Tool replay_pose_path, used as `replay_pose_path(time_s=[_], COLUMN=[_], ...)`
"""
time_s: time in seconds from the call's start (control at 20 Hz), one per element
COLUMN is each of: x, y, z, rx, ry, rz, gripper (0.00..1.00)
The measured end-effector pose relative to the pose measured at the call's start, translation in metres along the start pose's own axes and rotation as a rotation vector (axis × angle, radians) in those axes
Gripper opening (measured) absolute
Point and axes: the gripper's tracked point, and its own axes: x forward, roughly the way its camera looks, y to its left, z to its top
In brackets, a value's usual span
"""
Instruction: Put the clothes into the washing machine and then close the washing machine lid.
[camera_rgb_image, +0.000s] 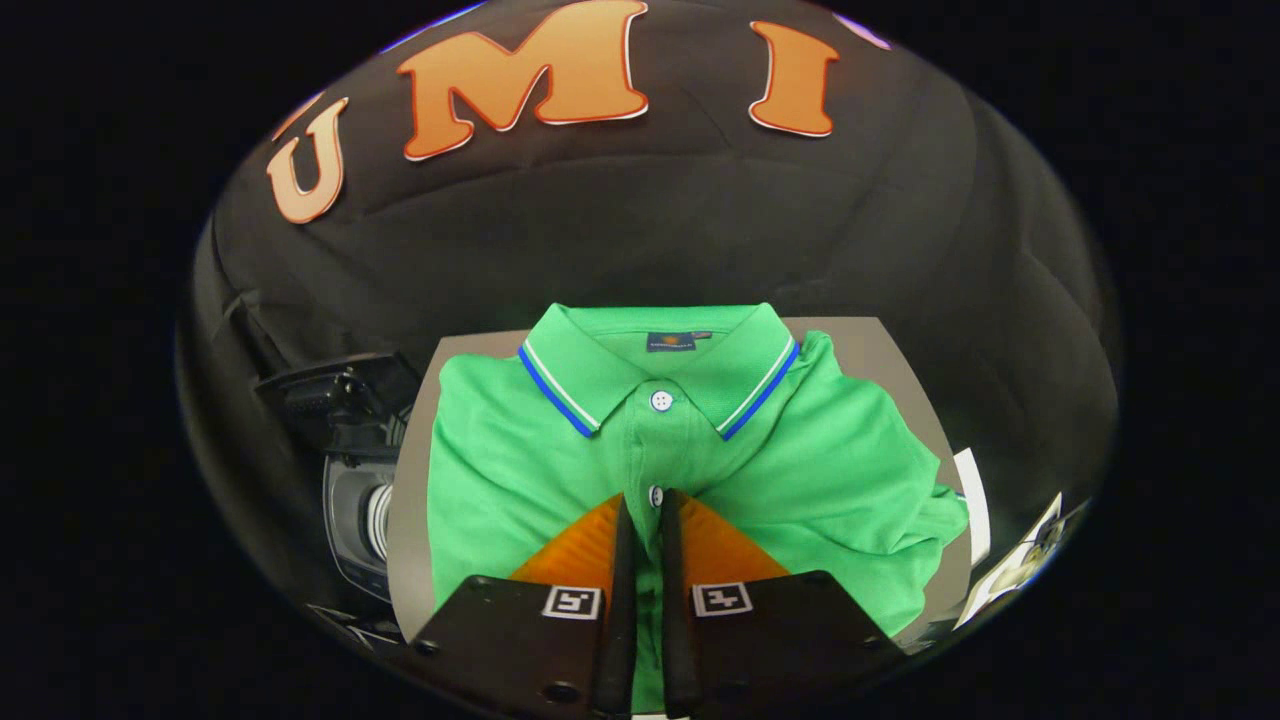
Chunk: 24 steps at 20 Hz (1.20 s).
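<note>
Gripper view: tool (645, 500), fingers nearly closed over the green polo shirt's (800, 460) placket at 12 o'clock, may pinch nothing.

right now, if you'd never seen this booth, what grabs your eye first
The bright green polo shirt, folded flat on a grey table with its blue-striped collar at the far end, stands out against the dark wall. Next is the hand-held gripper, its fingers nearly together, a thin strip of the shirt's button placket showing between them just below the lower button. A dark camera sits beside the table's edge.
</note>
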Motion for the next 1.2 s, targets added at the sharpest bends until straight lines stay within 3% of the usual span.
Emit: replay_pose_path(time_s=[0.05, 0.25, 0.75, 1.2], x=[0.002, -0.006, -0.095, -0.190], y=[0.000, -0.002, 0.015, 0.099], z=[0.001, 0.008, 0.055, 0.067], rx=[0.011, 0.072, 0.128, 0.121], ry=[-0.020, -0.116, -0.451, -0.595], rz=[0.012, 0.067, 0.158, 0.305], gripper=[0.11, 0.10, 0.08, 0.08])
